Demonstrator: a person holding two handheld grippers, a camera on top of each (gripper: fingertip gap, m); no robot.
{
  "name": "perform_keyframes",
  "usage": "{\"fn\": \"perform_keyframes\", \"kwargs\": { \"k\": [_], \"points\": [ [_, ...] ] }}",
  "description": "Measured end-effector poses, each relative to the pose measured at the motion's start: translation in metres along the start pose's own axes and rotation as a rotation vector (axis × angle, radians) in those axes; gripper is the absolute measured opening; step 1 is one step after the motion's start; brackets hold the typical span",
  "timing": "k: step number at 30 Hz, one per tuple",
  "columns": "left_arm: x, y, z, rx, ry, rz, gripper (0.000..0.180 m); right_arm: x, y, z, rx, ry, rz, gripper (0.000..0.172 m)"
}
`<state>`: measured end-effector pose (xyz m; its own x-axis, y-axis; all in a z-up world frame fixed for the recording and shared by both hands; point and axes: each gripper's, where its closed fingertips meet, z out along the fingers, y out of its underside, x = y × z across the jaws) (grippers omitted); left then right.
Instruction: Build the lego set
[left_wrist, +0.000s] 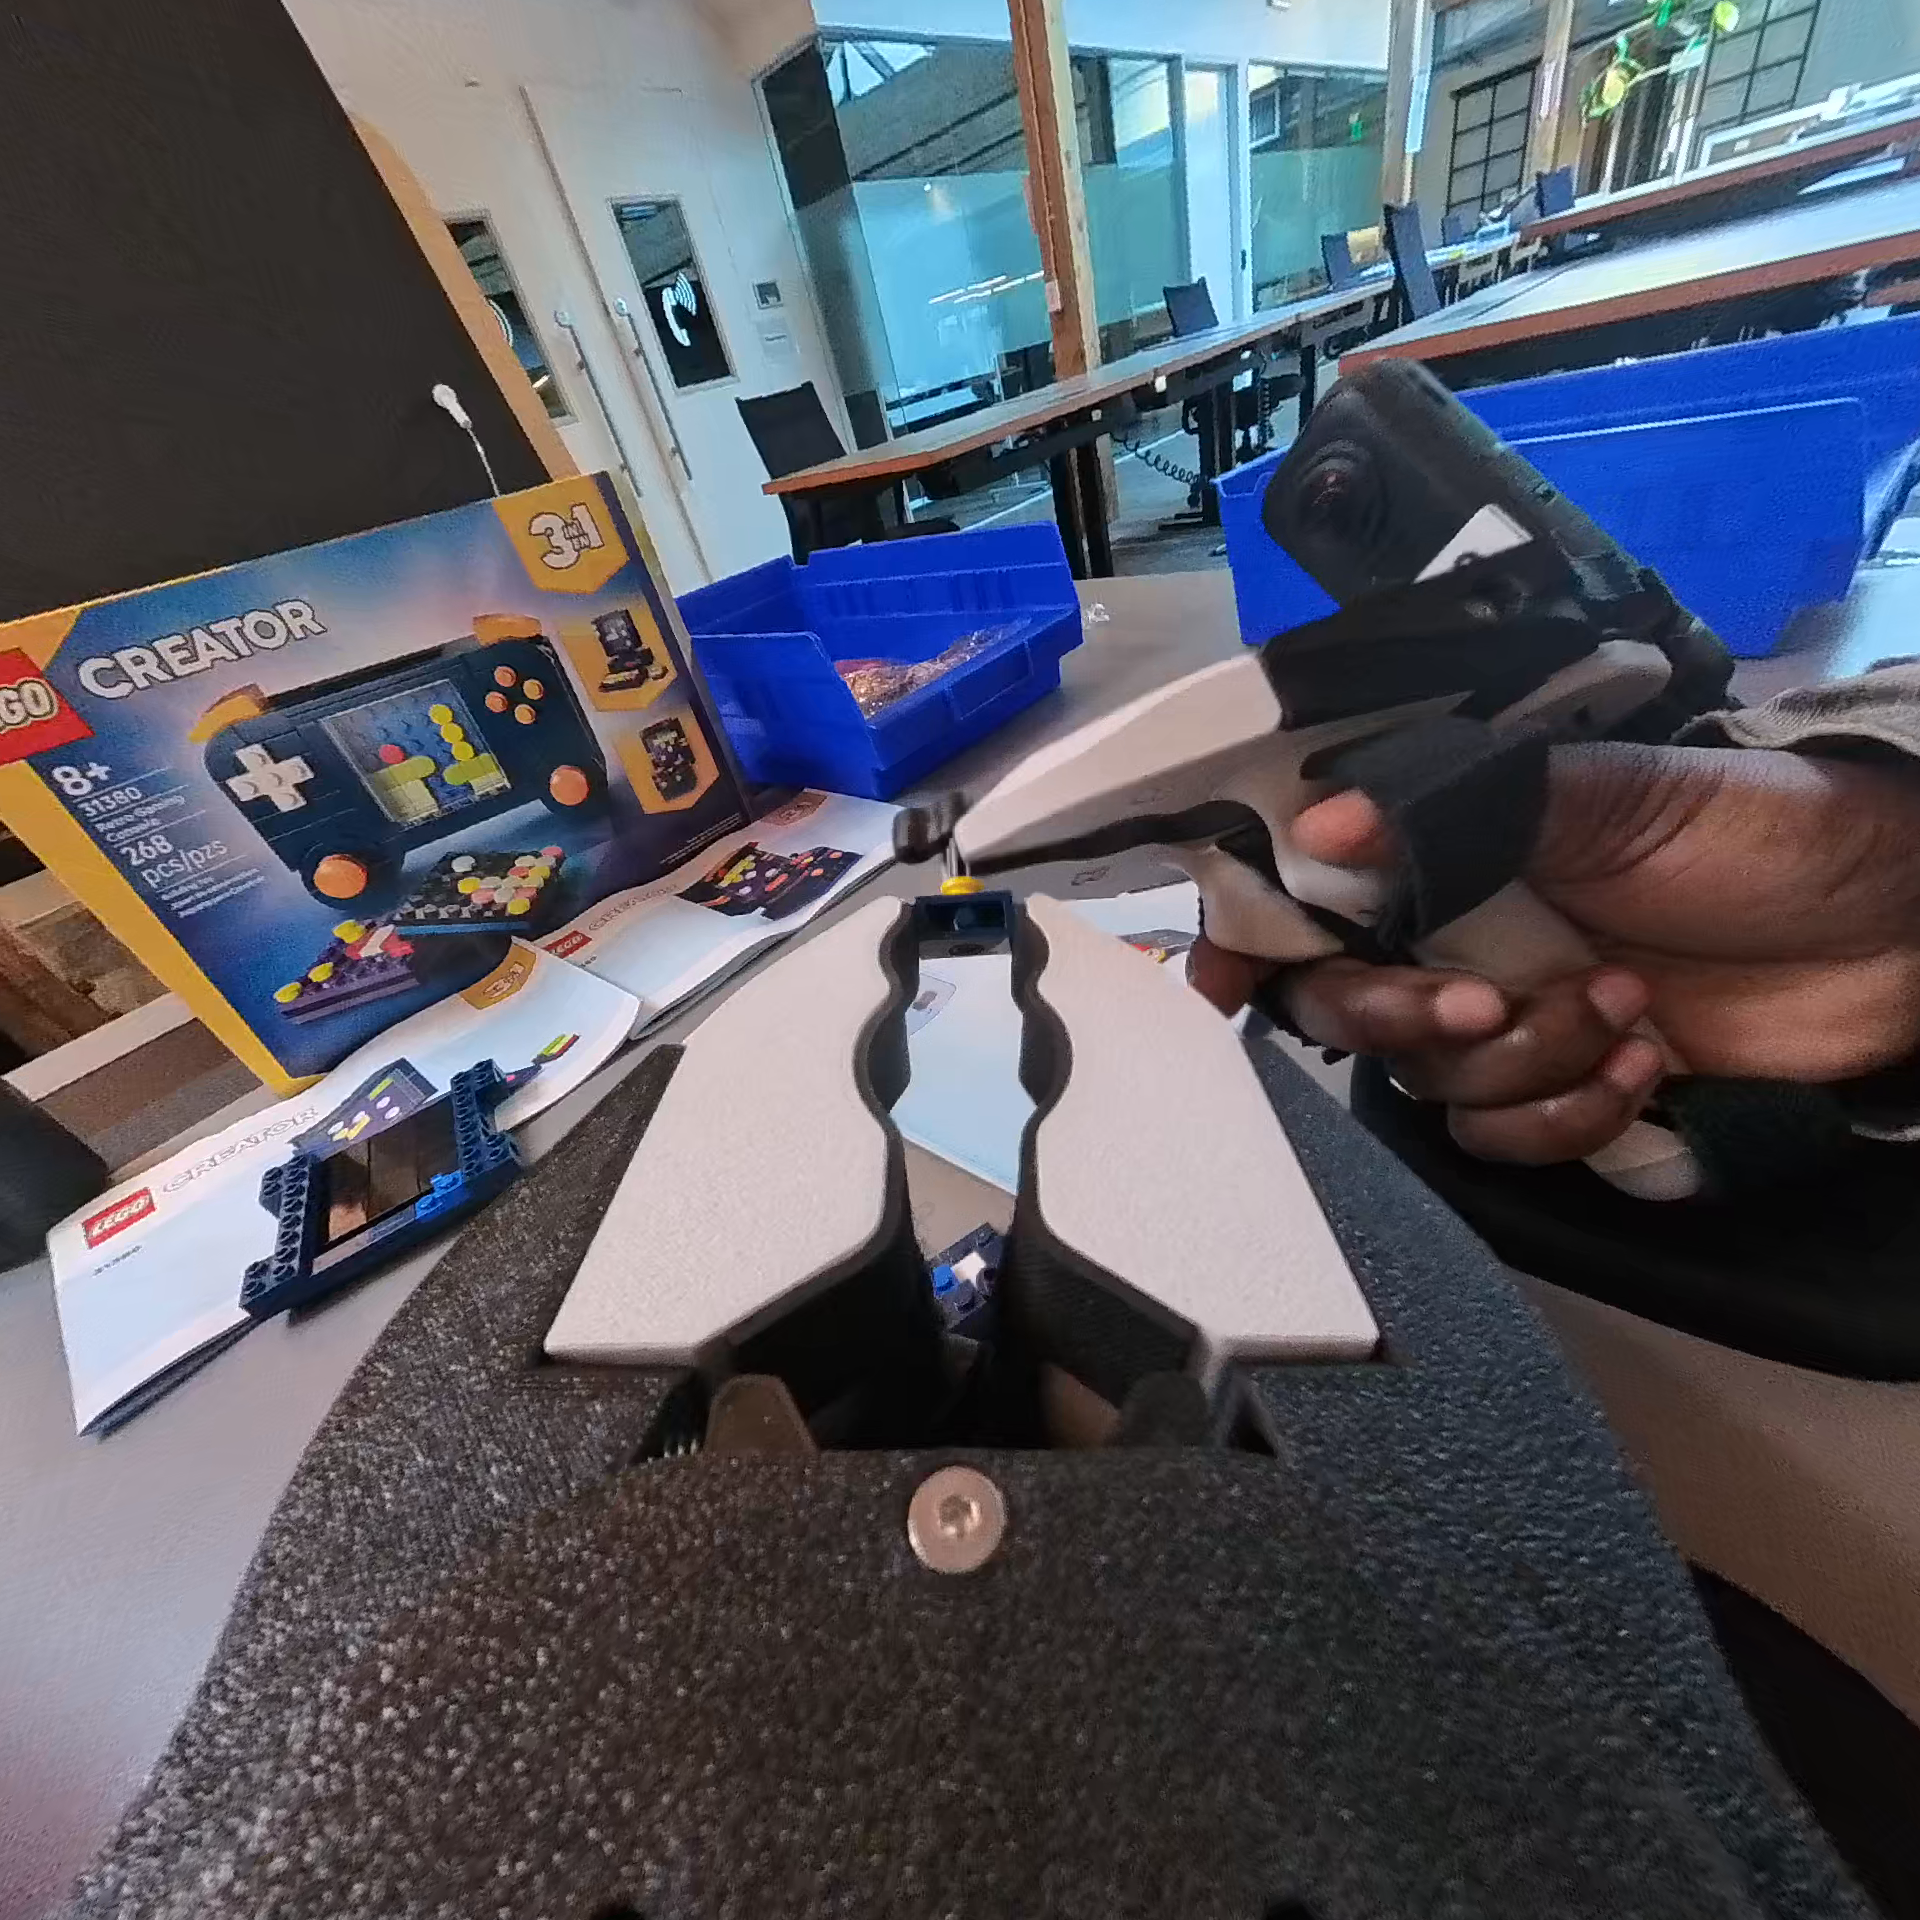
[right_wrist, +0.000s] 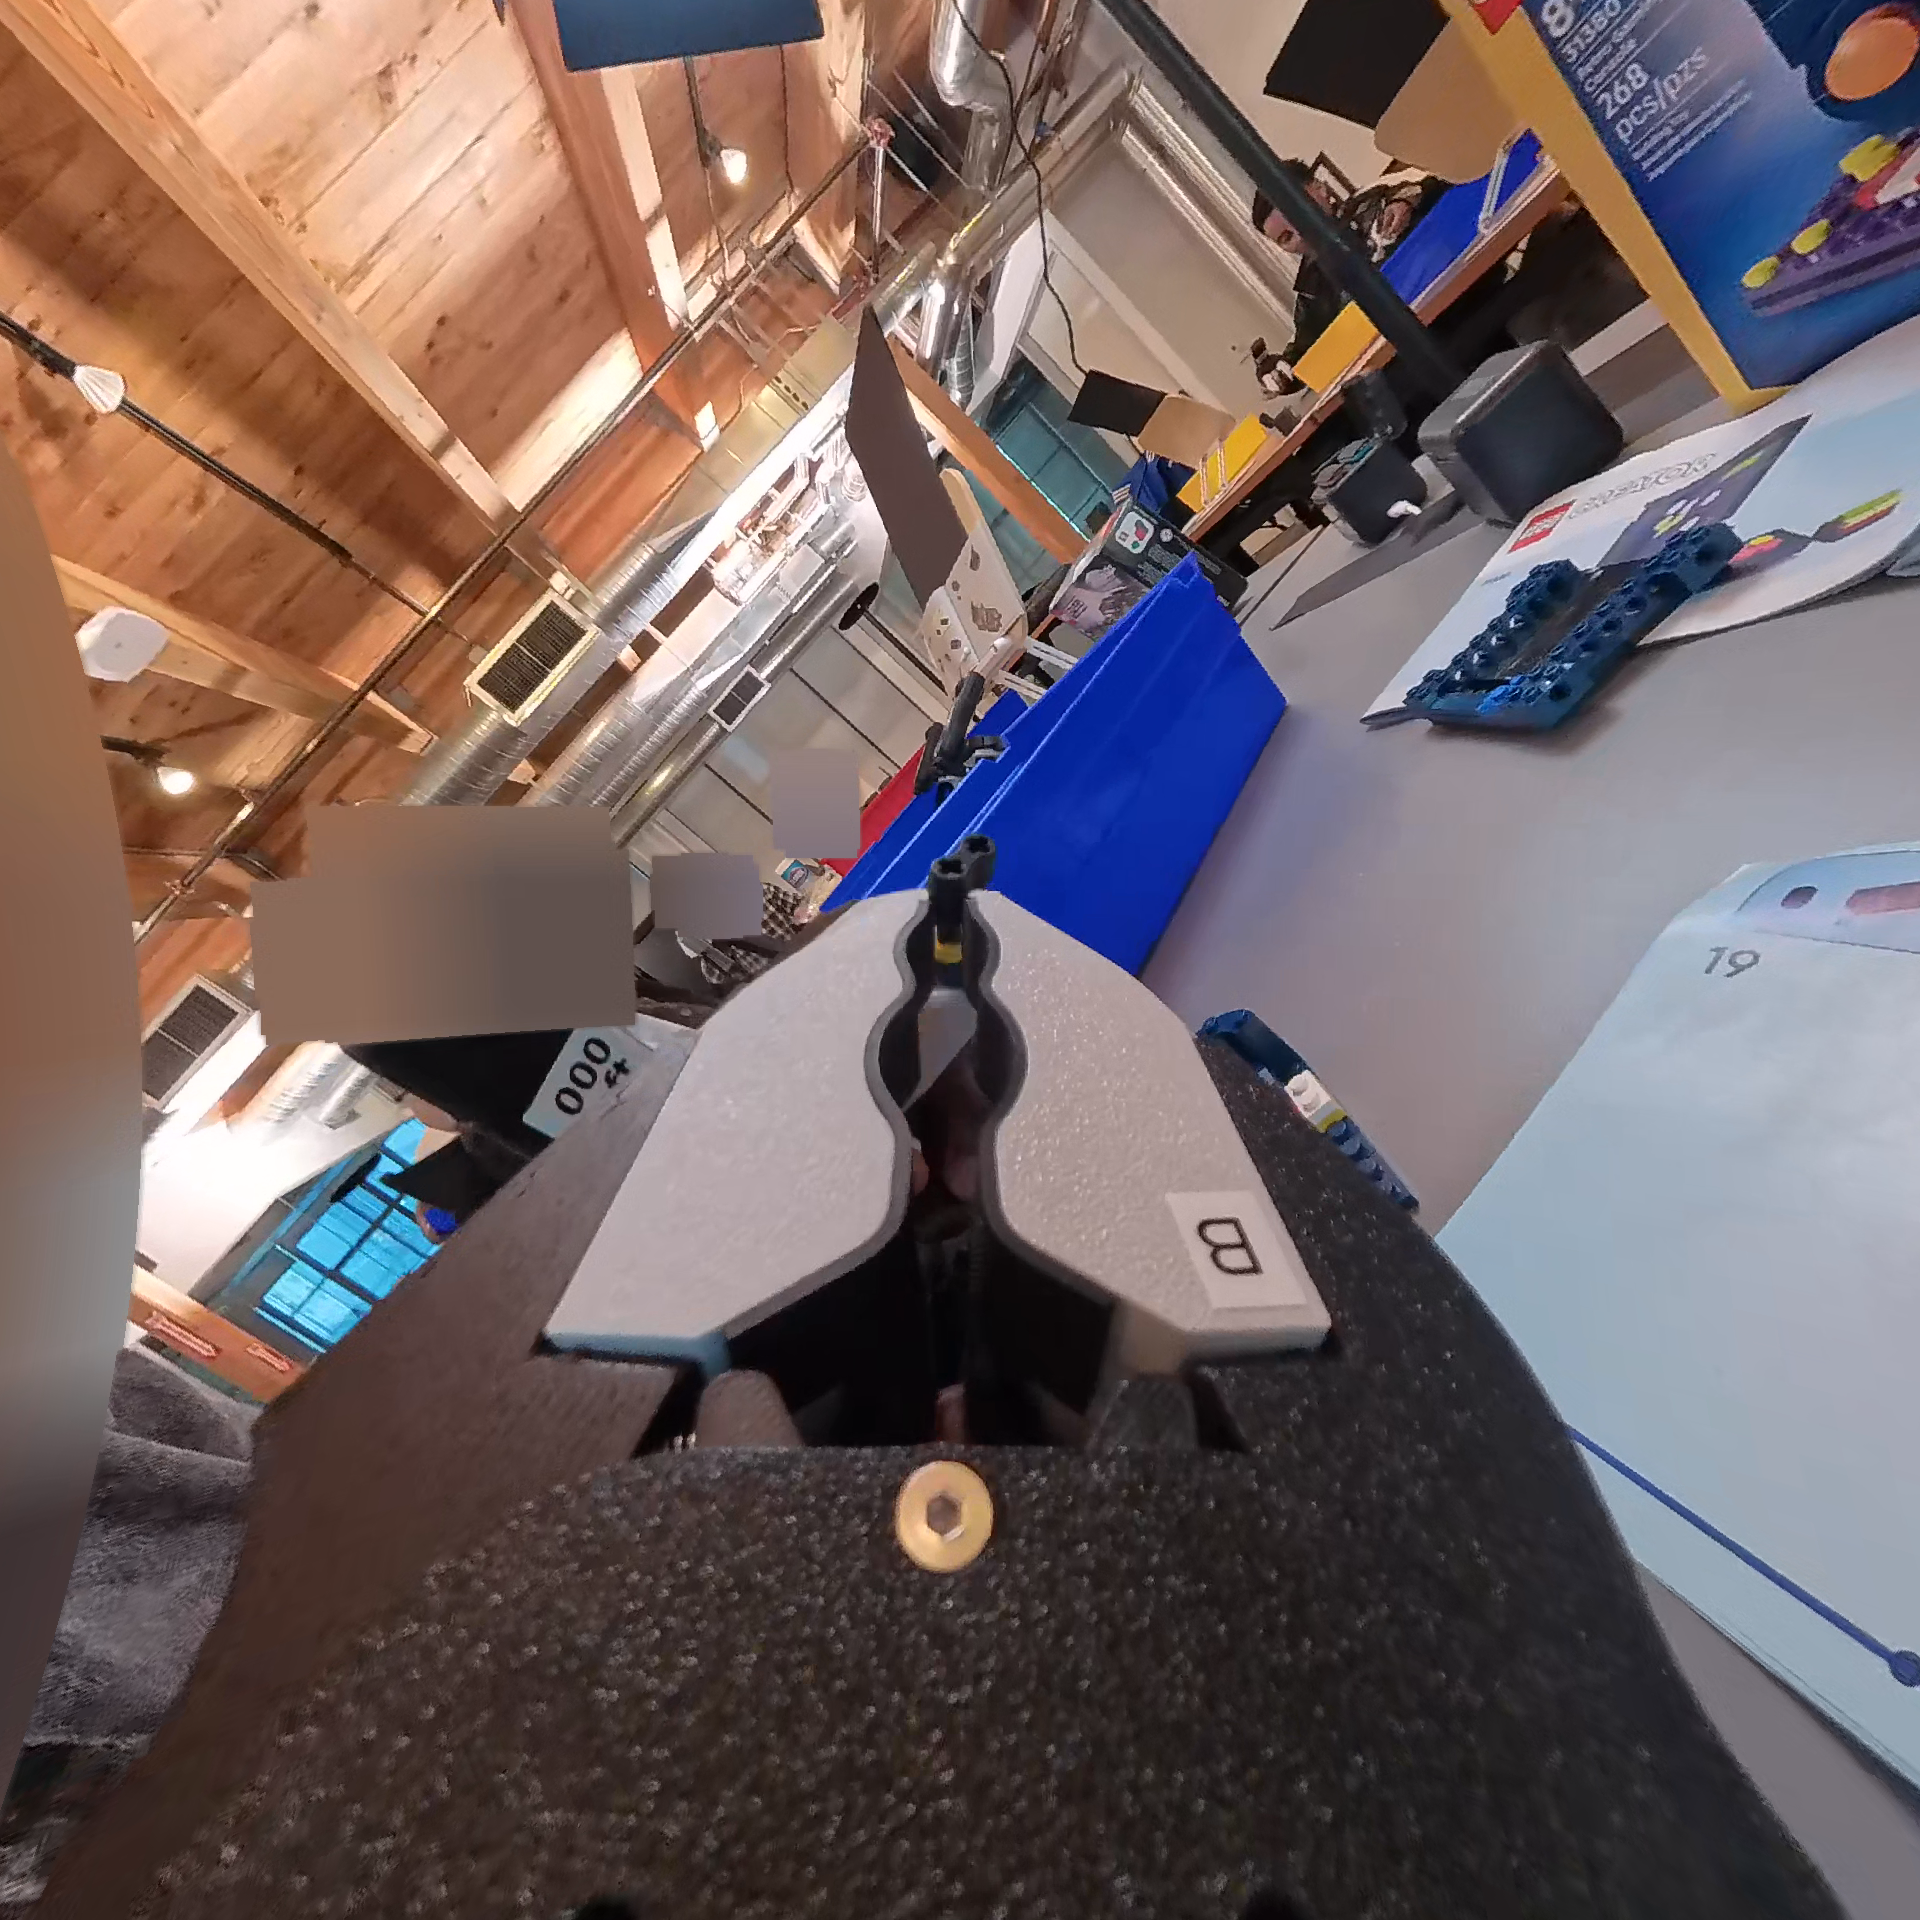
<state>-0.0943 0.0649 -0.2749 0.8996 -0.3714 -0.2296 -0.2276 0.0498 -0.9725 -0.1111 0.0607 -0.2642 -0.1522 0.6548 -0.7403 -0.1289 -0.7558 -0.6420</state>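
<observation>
Fingers of my left gripper (left_wrist: 963, 928) clamp a small dark blue brick (left_wrist: 964, 927) at their tips, both pads pressed against its sides, above an open booklet (left_wrist: 727, 914) on the grey desk (left_wrist: 125, 1558). Just beyond it, my right gripper (right_wrist: 958, 914), held in a hand (left_wrist: 1621, 935), is nearly closed on a thin black peg (right_wrist: 961, 883) with a yellow ring; the peg's lower end stands directly over the brick. Behind, a toy box (left_wrist: 343, 769) stands upright; a dark blue frame (left_wrist: 384, 1184) lies on another booklet (left_wrist: 156, 1299), left of my fingers. Blue bins (left_wrist: 883, 665) sit farther back.
</observation>
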Motion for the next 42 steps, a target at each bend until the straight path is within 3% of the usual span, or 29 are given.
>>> {"fn": "perform_keyframes", "kwargs": {
  "k": [5,12,17,28,42],
  "points": [
    [0.000,-0.002,0.000,0.008,-0.003,0.013,0.016,-0.001,0.000,-0.001,-0.022,-0.018,0.014,0.004],
    [0.000,0.004,0.001,-0.049,-0.044,0.167,0.017,0.004,-0.010,-0.005,0.013,-0.026,0.063,0.023],
    [0.006,0.007,0.003,-0.076,-0.042,0.252,0.016,0.008,-0.007,-0.005,-0.006,0.008,0.033,0.009],
    [0.011,0.006,0.002,-0.044,0.031,0.136,0.016,0.004,-0.003,-0.004,-0.019,0.035,-0.087,0.006],
    [0.011,0.005,0.002,-0.038,0.030,0.136,0.016,0.003,-0.001,-0.003,-0.014,0.050,-0.120,0.006]
  ]
}}
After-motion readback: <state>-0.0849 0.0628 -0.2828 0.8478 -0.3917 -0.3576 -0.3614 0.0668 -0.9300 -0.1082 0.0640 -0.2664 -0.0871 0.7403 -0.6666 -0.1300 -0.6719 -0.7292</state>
